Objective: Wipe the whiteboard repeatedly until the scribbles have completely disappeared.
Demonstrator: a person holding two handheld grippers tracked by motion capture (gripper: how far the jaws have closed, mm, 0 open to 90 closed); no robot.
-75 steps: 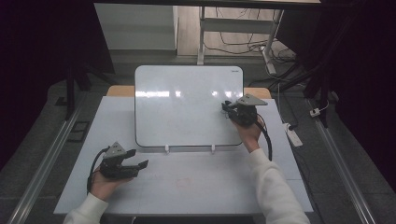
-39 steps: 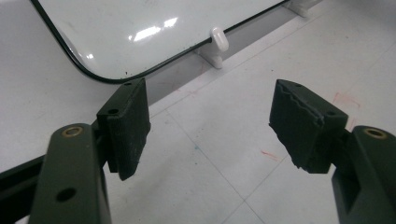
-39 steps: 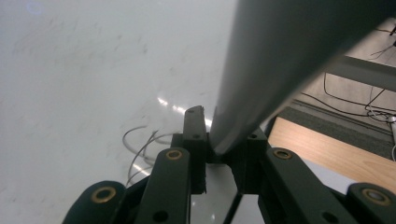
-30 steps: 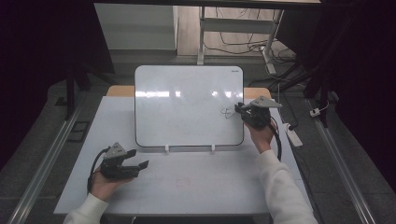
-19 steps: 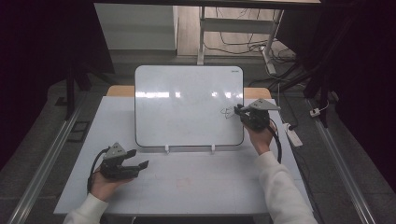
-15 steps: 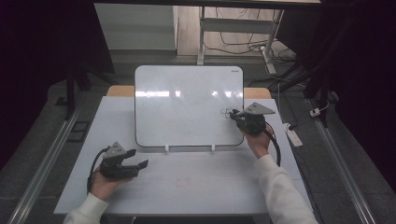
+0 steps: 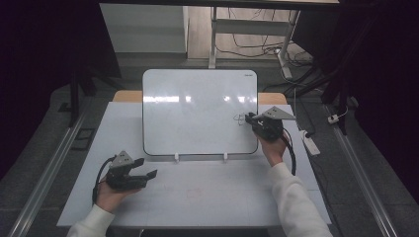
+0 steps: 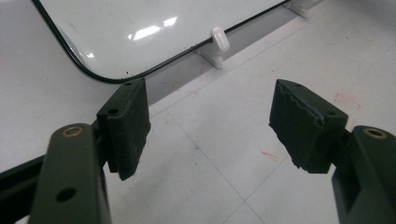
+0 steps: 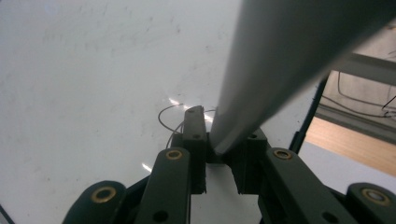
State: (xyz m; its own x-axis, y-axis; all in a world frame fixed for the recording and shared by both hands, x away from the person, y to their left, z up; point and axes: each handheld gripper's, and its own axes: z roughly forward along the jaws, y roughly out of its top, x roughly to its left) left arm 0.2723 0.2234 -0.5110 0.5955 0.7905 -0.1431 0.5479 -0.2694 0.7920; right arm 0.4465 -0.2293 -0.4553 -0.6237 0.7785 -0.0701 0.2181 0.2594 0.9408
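A white whiteboard [image 7: 197,108] stands tilted on two small white feet [image 7: 176,157] at the back of the table. My right gripper [image 7: 253,118] is at the board's right edge, shut on a grey marker [image 9: 280,60] that runs up past the camera. A thin looped scribble [image 7: 240,119] sits on the board just left of its jaws, and shows as a scribble [image 9: 167,116] behind the fingertips. My left gripper [image 7: 145,167] rests low on the white table sheet [image 7: 212,197] at front left, jaws wide apart and empty. The left gripper [image 8: 210,126] faces the board's lower corner [image 8: 93,74] and one foot [image 8: 218,39].
A white power strip [image 7: 311,143] lies off the table's right edge, with a cable running to a plug [image 7: 335,118]. Metal rails [image 7: 44,177] flank the table on both sides. Faint red and blue marks [image 8: 269,154] dot the sheet.
The right gripper has shifted right and a little down along the board's right side. A looped scribble now shows where it was. The left gripper has not moved.
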